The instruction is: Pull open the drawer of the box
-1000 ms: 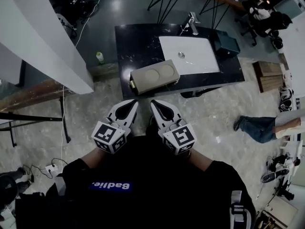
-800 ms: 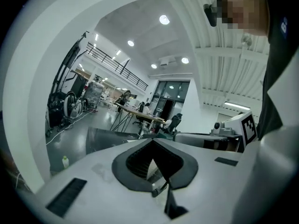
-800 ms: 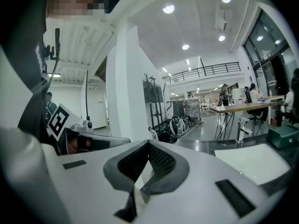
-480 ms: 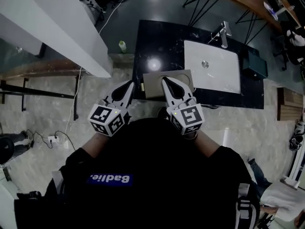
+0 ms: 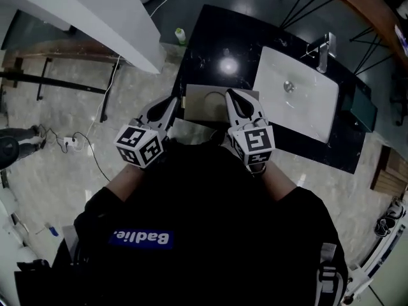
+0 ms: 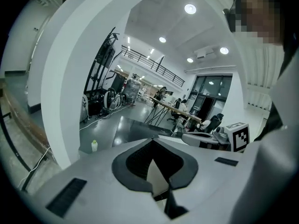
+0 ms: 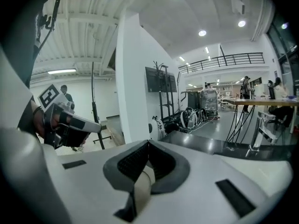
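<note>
The beige box (image 5: 205, 104) lies flat on the black counter (image 5: 210, 43), near its front edge. In the head view my left gripper (image 5: 174, 100) hangs at the box's left end and my right gripper (image 5: 230, 94) over its right part. Whether either touches the box cannot be told. Both are shut, tips meeting, with nothing gripped. In the left gripper view the left gripper (image 6: 152, 142) has its jaws closed to a point, with a beige strip of the box (image 6: 157, 177) showing below them. The right gripper (image 7: 148, 143) looks the same, above a strip of the box (image 7: 142, 186). The drawer front is hidden.
A white sink basin (image 5: 299, 101) with a faucet (image 5: 322, 46) is set in the counter right of the box. A small bottle (image 5: 181, 36) stands on the floor by the counter's left side. A white wall slab (image 5: 95, 8) runs at the upper left, with cables (image 5: 83, 139) on the tiled floor.
The person has stepped up to the counter. Both grippers, earlier over the floor short of it, now reach the box. Both stayed shut.
</note>
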Motion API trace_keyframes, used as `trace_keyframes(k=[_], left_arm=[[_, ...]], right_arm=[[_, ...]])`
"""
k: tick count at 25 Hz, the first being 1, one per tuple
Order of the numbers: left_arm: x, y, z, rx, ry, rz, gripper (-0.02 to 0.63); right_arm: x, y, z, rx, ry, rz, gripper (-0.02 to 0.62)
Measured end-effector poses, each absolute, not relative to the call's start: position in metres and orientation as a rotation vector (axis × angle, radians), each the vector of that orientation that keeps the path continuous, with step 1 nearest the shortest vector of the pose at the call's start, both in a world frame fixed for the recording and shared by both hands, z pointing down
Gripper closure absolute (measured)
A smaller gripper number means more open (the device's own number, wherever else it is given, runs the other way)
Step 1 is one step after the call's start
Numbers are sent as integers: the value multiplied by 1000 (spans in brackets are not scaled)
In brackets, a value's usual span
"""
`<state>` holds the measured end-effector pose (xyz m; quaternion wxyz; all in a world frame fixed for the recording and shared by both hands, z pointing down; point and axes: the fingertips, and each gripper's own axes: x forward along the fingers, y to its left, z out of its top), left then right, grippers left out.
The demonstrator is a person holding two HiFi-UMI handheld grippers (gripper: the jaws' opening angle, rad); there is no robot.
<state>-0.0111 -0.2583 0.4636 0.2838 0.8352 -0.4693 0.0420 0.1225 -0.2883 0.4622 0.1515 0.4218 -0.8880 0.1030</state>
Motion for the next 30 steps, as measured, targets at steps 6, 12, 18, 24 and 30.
trace_keyframes(k=[6, 12, 18, 24, 30], left_arm=[[-10, -254, 490, 2127, -1250, 138, 604], [-11, -258, 510, 2131, -1184, 186, 603], [-17, -257, 536, 2033, -1007, 147, 603], [-20, -251, 564, 1844, -815, 51, 546], [-15, -251, 574, 1815, -746, 60, 546]], right_arm=[[139, -297, 490, 1191, -2460, 252, 594], [143, -297, 502, 1211, -2387, 219, 594], [146, -293, 512, 1234, -2264, 180, 594], [151, -299, 520, 1278, -2146, 143, 594], [159, -308, 531, 1283, -2050, 95, 592]])
